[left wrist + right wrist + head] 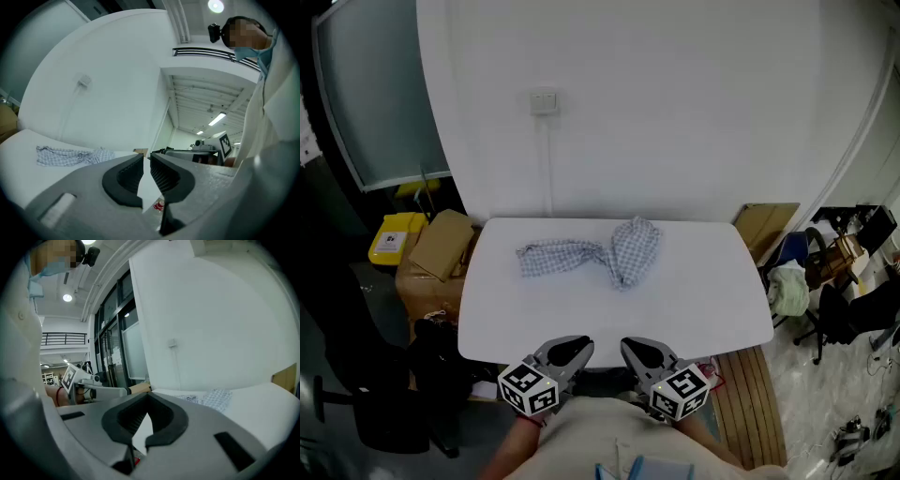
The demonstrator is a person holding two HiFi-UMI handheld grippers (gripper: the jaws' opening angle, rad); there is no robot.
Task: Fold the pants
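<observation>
The right gripper (147, 394) has its jaws pressed together, empty. The left gripper (146, 157) shows a thin slit between its jaws, with nothing in it. Both hover at the table's (694, 300) near edge, side by side; the hands behind them are mostly cut off. The pants (600, 251) lie crumpled toward the table's far edge, well apart from both grippers, and their waist and legs are hard to tell apart. Left of the table stands a cardboard box (441, 244), contents hidden. A pale cloth (787, 289) lies right of the table.

Head view overhead; gripper views low, level; all share pants (591, 255).
</observation>
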